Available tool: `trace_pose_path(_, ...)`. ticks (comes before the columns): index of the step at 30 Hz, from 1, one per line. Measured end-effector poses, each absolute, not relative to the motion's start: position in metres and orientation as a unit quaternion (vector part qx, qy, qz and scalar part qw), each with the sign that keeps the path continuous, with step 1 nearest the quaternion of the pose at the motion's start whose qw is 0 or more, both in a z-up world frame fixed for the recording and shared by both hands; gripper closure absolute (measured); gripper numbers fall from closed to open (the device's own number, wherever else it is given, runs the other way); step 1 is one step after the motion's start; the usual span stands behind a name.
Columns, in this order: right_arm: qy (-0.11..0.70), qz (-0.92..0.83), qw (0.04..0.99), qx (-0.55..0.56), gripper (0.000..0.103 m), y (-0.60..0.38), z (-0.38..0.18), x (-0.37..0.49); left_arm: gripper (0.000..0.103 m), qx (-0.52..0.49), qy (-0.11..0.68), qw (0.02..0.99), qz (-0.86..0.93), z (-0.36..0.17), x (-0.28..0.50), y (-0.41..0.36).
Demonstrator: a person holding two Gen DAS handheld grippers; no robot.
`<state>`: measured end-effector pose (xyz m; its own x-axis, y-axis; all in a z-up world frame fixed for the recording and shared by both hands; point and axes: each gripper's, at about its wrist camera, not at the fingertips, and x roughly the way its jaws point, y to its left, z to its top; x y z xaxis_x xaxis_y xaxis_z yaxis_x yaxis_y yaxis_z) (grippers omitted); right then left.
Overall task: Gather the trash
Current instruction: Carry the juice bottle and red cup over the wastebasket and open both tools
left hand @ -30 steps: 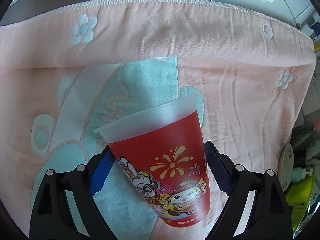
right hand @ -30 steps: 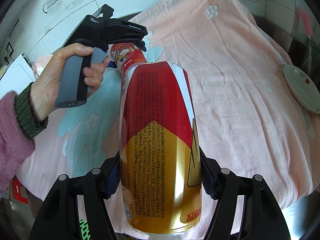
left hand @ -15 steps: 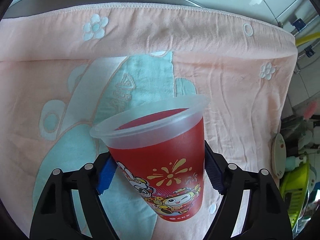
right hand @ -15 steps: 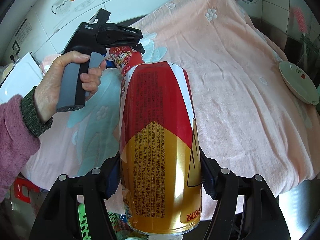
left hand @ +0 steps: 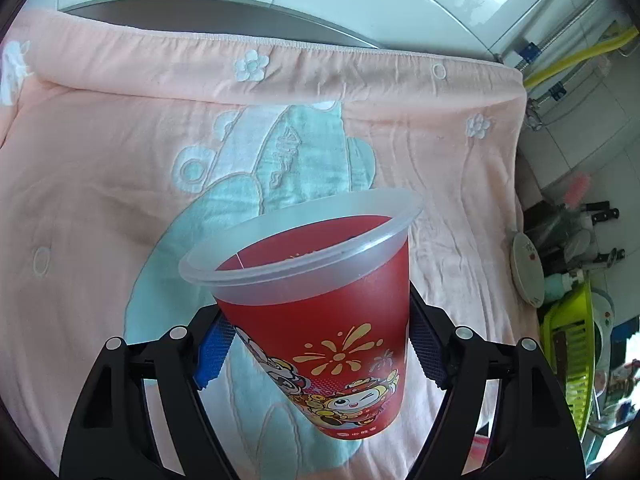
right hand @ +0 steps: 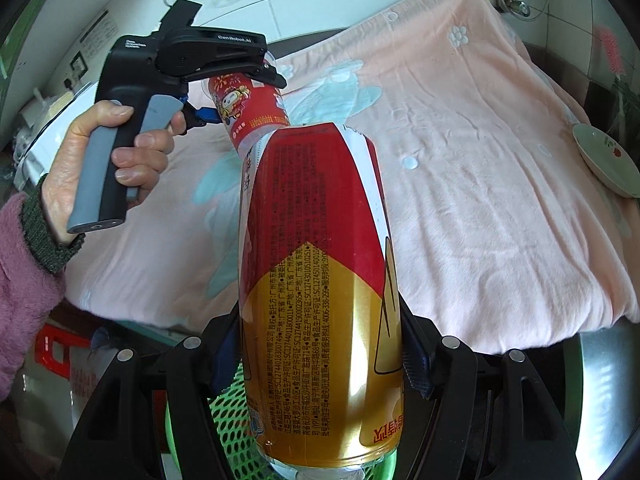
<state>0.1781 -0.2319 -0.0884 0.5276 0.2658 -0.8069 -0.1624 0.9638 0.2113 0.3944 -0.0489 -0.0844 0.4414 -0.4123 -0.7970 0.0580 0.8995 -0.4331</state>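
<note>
A red plastic cup [left hand: 320, 312] with a cartoon print and a frosted clear rim hangs tilted over the pink blanket. My left gripper [left hand: 320, 344] is shut on it, its blue pads pressed on both sides. In the right wrist view the same cup [right hand: 250, 108] sticks out of the left gripper [right hand: 208, 52], which a hand [right hand: 100, 160] holds. A red and gold drink bottle [right hand: 320, 280] lies lengthwise along my right gripper [right hand: 320, 356]. That gripper is shut on its gold lower part, and the bottle hides much of the cup.
A pink blanket [left hand: 120, 160] with a teal cartoon covers the counter. A small plate [right hand: 604, 160] lies at its right edge. A green mesh basket [right hand: 224, 420] shows under the right gripper, past the blanket's near edge. A green dish rack [left hand: 568, 352] stands at the right.
Both grippers have pulled back from the blanket with their loads. The cup has lifted and its open mouth now shows. The green basket has come into view under the right gripper.
</note>
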Motion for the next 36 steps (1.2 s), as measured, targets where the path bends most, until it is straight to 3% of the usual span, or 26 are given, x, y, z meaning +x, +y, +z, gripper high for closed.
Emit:
trace_pose_path(20,0.504,0.166,0.847,0.007,0.038,-0.202,-0.127,0.090,0.028,-0.168,0.451,0.861,-0.167,-0.029,0.204,0.013)
trace_pose_path(26,0.492,0.169,0.854,0.016,0.025,-0.206,-0.127,0.080,0.028,-0.143,0.452,0.862,-0.180,-0.034,0.164,0.010)
trace_pose_path(36,0.459,0.156,0.875,0.015,0.021,-0.217,-0.096,0.064,0.027,-0.096,0.486,0.845,-0.203,-0.074,0.123,-0.010)
